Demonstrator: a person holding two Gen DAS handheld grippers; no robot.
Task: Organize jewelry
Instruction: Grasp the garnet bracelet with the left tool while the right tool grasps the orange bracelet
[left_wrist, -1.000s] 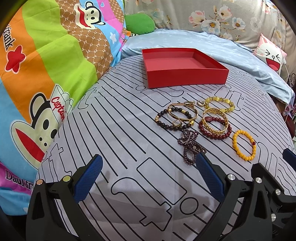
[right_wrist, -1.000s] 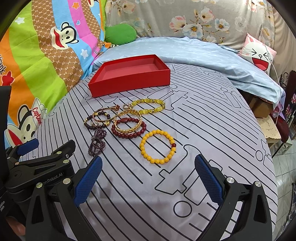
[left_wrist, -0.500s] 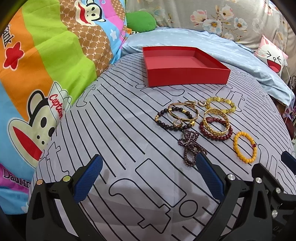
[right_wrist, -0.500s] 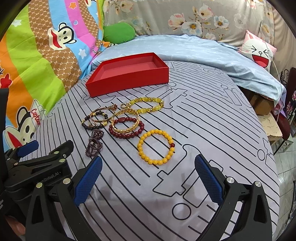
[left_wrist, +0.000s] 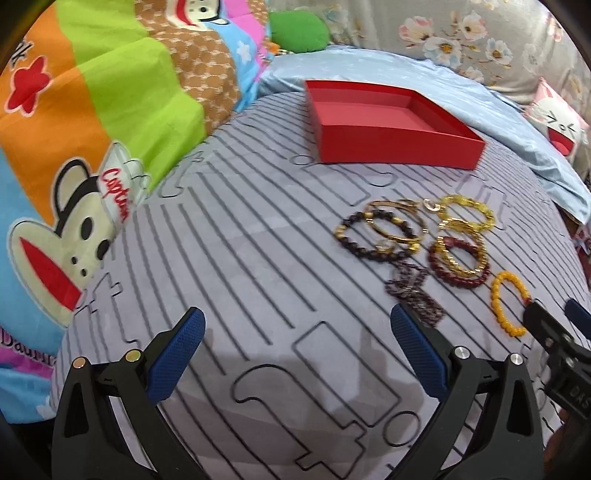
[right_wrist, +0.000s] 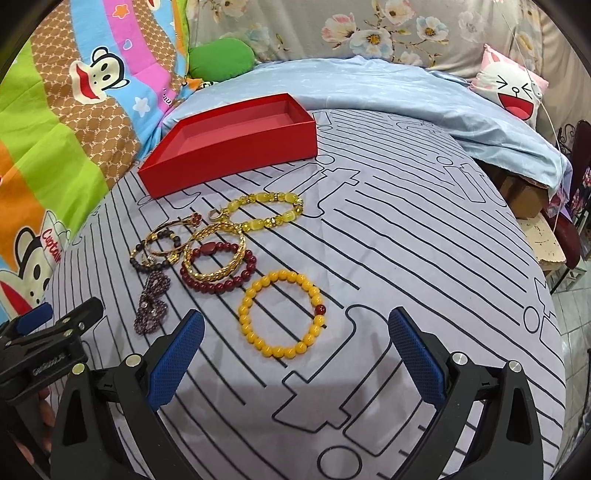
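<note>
Left tongs (left_wrist: 295, 343) released, blue pads spread wide, nothing between them, sitting at the bottom of the left wrist view over the striped grey bedsheet (left_wrist: 229, 258). Right tongs (right_wrist: 295, 343) likewise released and gripping nothing, at the bottom of the right wrist view; their black tip is also poking in at lower right of the left view.

Jewelry is lying in a cluster on the sheet, centre-left in the right view:
- yellow bead bracelet (right_wrist: 282, 314) nearest, just above the right tongs, lying between the pads' line of sight, apart from the rest
- dark red bead bracelet (right_wrist: 218, 269) with a gold chain bracelet (right_wrist: 216, 251) lying on top of it
- pale yellow crystal bracelet (right_wrist: 266, 210) at the far side of the cluster, touching the gold chain
- gold bangle (right_wrist: 166, 240) overlapping a dark bead bracelet (right_wrist: 140, 258), left of the red one
- purple bead strand (right_wrist: 151, 302) twisted in a figure-eight, lower left of the cluster, near the left tongs' tip

Red box (right_wrist: 229, 147) is sitting open in the upper middle, beyond the jewelry and not touching it; nothing visible inside. Same box is showing upper right of centre in the left view.

Cartoon monkey blanket (left_wrist: 74, 147) is filling the left edge; light blue duvet (right_wrist: 369, 92) is running across the top behind the box.
</note>
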